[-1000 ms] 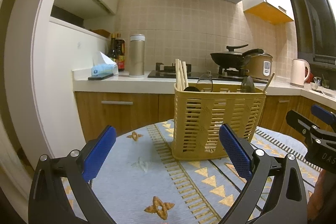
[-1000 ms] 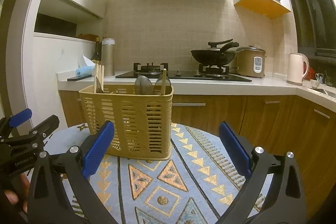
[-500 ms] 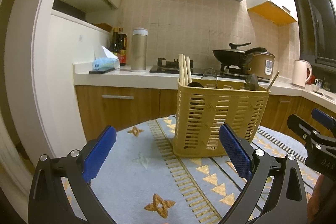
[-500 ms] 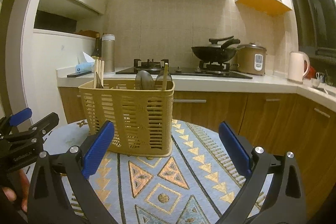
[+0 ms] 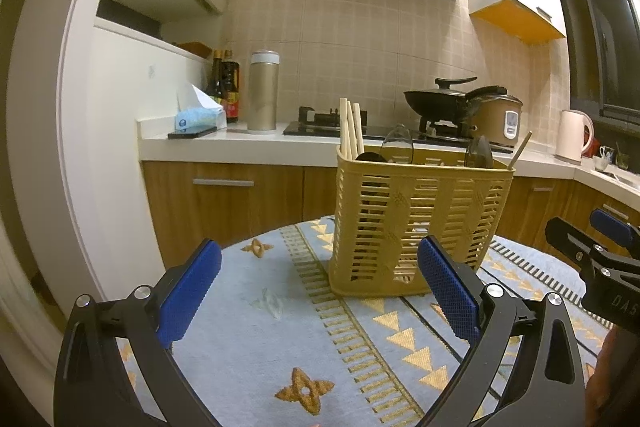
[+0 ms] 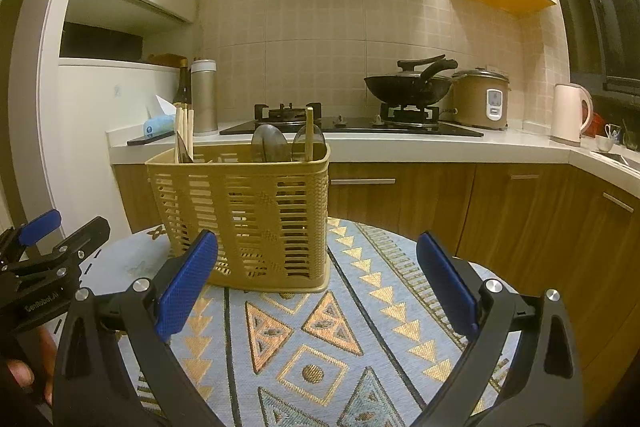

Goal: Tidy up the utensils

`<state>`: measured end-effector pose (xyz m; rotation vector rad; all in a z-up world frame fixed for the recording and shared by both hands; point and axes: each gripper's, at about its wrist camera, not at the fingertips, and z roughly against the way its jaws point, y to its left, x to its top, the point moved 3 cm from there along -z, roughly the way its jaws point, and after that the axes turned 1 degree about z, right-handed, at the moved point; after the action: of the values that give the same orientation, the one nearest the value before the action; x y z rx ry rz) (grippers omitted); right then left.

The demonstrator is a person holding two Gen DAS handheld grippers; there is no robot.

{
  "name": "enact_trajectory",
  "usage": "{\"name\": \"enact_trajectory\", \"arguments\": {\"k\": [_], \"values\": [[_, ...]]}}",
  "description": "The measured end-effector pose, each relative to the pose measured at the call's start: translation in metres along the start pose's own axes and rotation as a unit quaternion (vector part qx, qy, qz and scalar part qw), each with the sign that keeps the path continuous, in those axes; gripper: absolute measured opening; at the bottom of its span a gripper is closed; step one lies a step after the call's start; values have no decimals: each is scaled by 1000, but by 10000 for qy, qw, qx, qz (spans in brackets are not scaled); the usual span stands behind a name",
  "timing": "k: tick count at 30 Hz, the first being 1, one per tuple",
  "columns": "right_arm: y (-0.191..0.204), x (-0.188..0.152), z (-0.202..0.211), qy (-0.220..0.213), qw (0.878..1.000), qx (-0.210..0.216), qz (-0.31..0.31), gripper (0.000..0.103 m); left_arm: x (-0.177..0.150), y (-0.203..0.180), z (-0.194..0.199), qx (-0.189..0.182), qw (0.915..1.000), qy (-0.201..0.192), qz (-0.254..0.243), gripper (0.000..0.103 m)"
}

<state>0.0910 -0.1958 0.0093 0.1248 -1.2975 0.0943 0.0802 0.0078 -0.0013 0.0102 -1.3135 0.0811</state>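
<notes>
Left jaws: spread wide on the left gripper, blue ribbed pads well apart, holding nothing and touching nothing.
Right jaws: spread equally wide on the right gripper, blue pads well apart, nothing between them but air.
Gap under the left gripper: pale blue woven tablecloth with gold diamond and triangle patterns shows between the fingers.
Gap under the right gripper: same cloth, with the gold-outlined triangles in plain view.
Utensil holder: tan slotted plastic basket stands upright on the cloth, beyond both grippers' fingertips, not touched by either; it sits ahead and right of the left gripper, ahead and left of the right one.
Basket contents: pale wooden chopsticks upright at the left corner; two dark spoon bowls poking above the rim; one more wooden stick leaning at the right corner.
Grippers to each other: each appears at the edge of the other's view, side by side, apart.
Behind: white countertop carrying a black wok on the gas hob, a tan rice cooker and a steel flask.
</notes>
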Motion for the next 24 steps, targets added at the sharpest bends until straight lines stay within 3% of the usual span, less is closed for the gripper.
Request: {"name": "enact_trajectory", "arguments": {"k": [8, 24], "values": [[-10, 0, -3, 88, 9995, 33, -287, 95, 0, -2, -2, -16, 10000, 20, -48, 95], [-8, -2, -3, 125, 9996, 15, -239, 95, -1, -6, 0, 1, 9998, -17, -190, 95]]}}
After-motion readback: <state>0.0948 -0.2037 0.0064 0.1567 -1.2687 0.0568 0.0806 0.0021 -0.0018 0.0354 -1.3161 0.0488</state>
